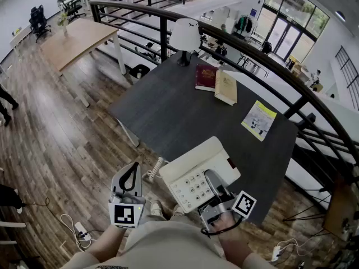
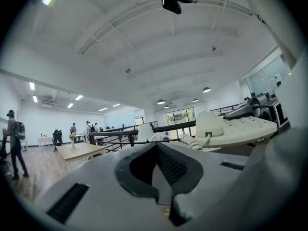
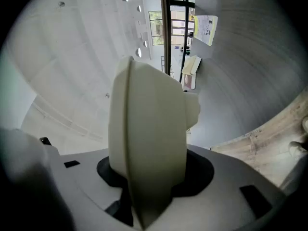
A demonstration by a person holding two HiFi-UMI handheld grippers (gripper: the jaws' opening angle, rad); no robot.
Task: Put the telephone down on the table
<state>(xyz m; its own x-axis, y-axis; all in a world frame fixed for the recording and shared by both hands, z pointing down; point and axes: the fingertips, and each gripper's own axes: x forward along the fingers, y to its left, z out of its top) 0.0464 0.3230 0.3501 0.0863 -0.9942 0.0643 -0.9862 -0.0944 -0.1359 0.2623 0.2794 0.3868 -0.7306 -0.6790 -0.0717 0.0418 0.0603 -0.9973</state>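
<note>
I am clamping my right gripper [image 1: 211, 180] on the near end of the phone [image 1: 188, 167], its length reaching straight ahead over the table's [image 1: 168, 116] near edge, while my left gripper [image 1: 133, 170], jaws together and empty, is hovering alongside.

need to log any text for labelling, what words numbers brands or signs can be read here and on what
No text can be quoted; nothing is legible in any view.
telephone keypad: key markings too small to read.
yellow leaflet: print too small to read.
red book and cream book: cover lettering blurred.
marker squares: black-and-white patterns only, no letters.
</note>
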